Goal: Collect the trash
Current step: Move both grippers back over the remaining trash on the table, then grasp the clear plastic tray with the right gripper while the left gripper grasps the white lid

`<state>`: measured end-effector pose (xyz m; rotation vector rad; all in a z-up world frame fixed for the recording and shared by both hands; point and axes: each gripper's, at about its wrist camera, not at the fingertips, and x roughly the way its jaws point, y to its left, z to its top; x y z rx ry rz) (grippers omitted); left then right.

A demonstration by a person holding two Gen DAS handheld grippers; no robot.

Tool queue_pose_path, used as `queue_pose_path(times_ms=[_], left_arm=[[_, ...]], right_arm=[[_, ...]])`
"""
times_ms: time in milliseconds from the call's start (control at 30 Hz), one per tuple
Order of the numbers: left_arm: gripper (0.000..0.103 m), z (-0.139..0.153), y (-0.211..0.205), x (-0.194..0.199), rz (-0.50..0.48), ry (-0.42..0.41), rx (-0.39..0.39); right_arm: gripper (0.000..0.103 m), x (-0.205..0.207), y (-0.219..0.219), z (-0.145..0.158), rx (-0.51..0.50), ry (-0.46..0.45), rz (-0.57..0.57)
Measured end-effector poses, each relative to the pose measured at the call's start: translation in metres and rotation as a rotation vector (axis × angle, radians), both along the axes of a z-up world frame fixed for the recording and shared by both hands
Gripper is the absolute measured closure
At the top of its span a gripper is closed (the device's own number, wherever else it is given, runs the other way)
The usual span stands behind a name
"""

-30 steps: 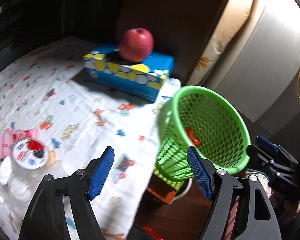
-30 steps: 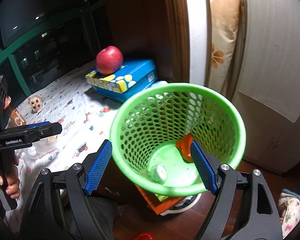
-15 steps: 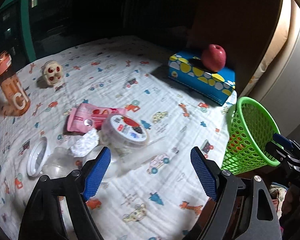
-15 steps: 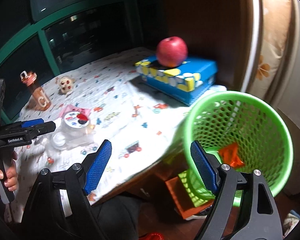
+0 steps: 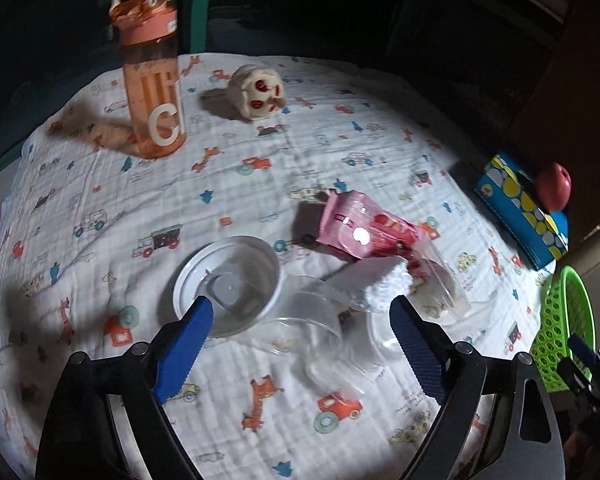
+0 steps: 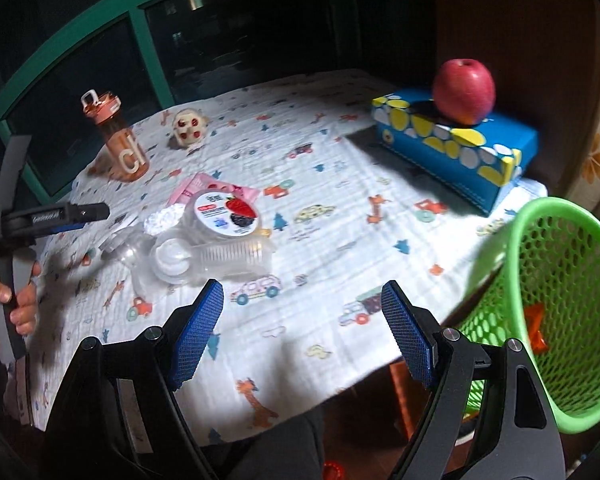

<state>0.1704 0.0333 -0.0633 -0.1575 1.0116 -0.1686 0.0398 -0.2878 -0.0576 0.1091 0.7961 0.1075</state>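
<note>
L gripper swung from basket to clear cups, spread wide, R gripper spread, empty

Trash pile mid-table, bin off the right edge

On the tablecloth there's 1 clump of stuff: the wrapper sits at the back, the crumpled tissue touches its near side, and the lid is left of that with the clear cup lying on its side just beside it. The water bottle stands far back left, the skull toy to its right. The tissue box is at the far right with the apple on top. The basket hangs past the table's right edge, 1 scrap inside.
</note>
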Motion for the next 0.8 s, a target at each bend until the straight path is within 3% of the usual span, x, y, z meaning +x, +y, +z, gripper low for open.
queue_pose_path(times_ms=[200, 400, 800], left_arm=[[0.011, -0.026, 0.030, 0.031, 0.074, 0.089, -0.041], [0.009, -0.045, 0.035, 0.049, 0.078, 0.151, -0.111], [0.008, -0.059, 0.040, 0.058, 0.102, 0.192, -0.089]], right_arm=[[0.022, 0.014, 0.016, -0.006, 0.002, 0.018, 0.034], [0.022, 0.028, 0.028, -0.014, -0.002, 0.043, 0.057], [0.022, 0.053, 0.048, -0.035, -0.012, 0.094, 0.101]])
